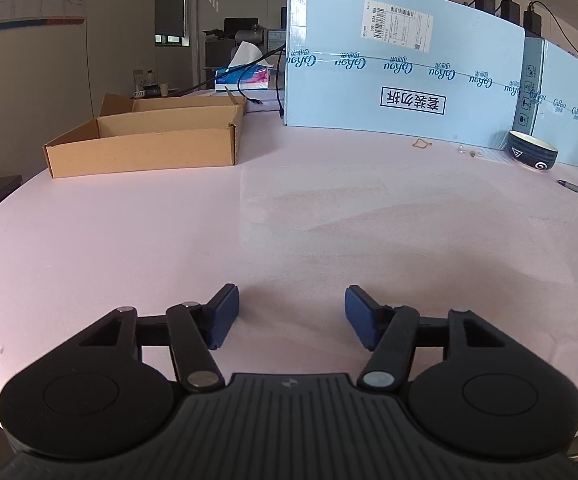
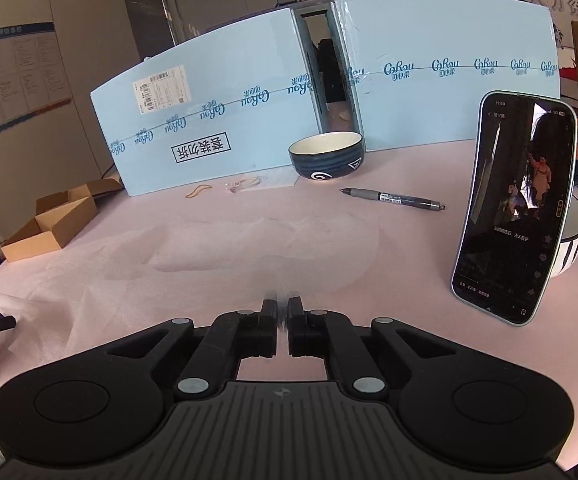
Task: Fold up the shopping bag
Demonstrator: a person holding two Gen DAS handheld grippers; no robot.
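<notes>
The shopping bag (image 2: pixel 217 256) is a thin, almost see-through film lying spread and rumpled in one layer on the pink table cover (image 1: pixel 89 240). It reaches from the left part of the right wrist view across to the middle; in the left wrist view it shows only as a faint paler patch (image 1: pixel 329 216) ahead of the tool. No crisp crease or doubled panel can be made out, so I judge the folding barely begun, with every fold left to make. The right gripper (image 2: pixel 283 308) has its jaws together at the bag's near edge. A dark blur at the tips hides whether any film is caught between them. The left gripper (image 1: pixel 291 300) stands with its blue pads apart over the cover and nothing visibly between them. Beyond the bag lie a rubber band (image 2: pixel 199 191), a grey pen (image 2: pixel 393 199) and a dark blue bowl (image 2: pixel 326 156), the bowl close against a wall of pale blue cartons (image 1: pixel 401 64) with power adapters (image 1: pixel 509 6) on top. To the right a lit phone (image 2: pixel 517 208) leans against a white bowl (image 2: pixel 573 236). To the left sit an open cardboard box (image 1: pixel 149 144) and, farther back, a tissue box (image 1: pixel 245 78). The room is an office, with printed notices (image 2: pixel 13 72) on the wall.
</notes>
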